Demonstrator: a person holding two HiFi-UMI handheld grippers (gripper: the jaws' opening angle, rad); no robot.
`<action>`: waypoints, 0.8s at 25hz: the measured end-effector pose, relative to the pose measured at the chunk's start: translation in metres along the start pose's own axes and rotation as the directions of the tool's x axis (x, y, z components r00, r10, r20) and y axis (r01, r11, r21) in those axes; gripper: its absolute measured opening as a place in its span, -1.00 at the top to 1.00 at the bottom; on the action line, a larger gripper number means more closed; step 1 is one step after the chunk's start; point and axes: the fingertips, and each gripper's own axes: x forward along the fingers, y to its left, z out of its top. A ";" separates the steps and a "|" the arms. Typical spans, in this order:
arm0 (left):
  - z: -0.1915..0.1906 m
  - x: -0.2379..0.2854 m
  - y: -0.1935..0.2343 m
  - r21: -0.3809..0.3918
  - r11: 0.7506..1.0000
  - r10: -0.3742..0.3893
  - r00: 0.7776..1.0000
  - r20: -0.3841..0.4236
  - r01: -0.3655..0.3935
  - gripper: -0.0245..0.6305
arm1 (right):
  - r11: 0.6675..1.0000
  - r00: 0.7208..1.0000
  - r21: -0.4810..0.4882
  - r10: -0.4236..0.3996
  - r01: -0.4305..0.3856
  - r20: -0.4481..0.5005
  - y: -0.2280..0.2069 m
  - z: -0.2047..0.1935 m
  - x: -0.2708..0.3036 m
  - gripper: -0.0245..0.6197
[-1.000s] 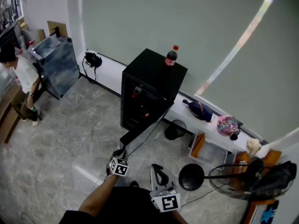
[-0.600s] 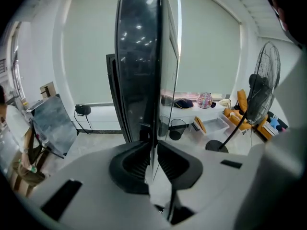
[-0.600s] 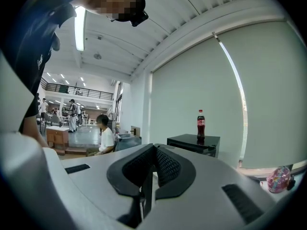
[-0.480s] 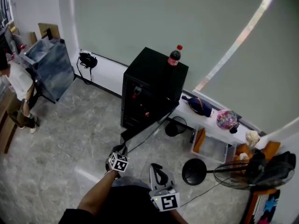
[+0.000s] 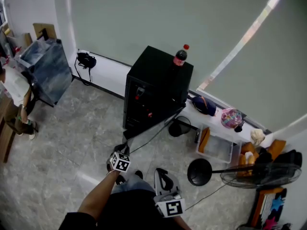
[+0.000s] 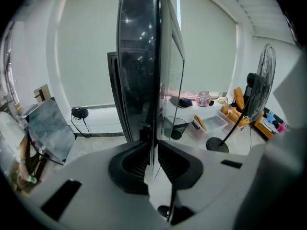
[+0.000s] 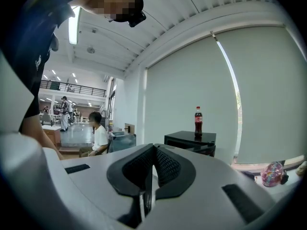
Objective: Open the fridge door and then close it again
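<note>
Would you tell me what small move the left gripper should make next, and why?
Probably swing the left gripper back toward the fridge, jaws clamped. It is shut on the free edge of the door, which already stands wide open, so only closing seems left. The right gripper is shut, empty and away from the door.

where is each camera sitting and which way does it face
Head view: on the person's head, looking steeply down at the black fridge and its open door; shows their forearm, left gripper and right gripper.
Left gripper view: on the left gripper, looking along jaws shut on the door's edge, a fan to the right.
Right gripper view: on the right gripper, nearly level, jaws together and empty, facing the cola bottle; their torso upper left.
Shared: head and right gripper views both show the bottle atop the fridge.
</note>
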 end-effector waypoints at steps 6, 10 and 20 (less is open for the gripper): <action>0.005 0.007 0.021 0.007 1.000 0.013 1.000 -0.022 -0.013 0.75 | 1.000 1.000 0.010 -0.025 0.025 0.011 -0.013 0.005 0.016 0.90; 0.013 0.014 0.038 0.000 1.000 0.024 0.999 -0.022 -0.024 0.74 | 1.000 1.000 0.022 -0.019 0.018 0.019 -0.023 0.007 0.033 0.90; 0.030 0.036 0.082 -0.023 0.999 0.035 0.999 -0.006 -0.035 0.73 | 0.999 0.998 0.007 0.043 -0.044 0.055 -0.046 0.027 0.094 0.90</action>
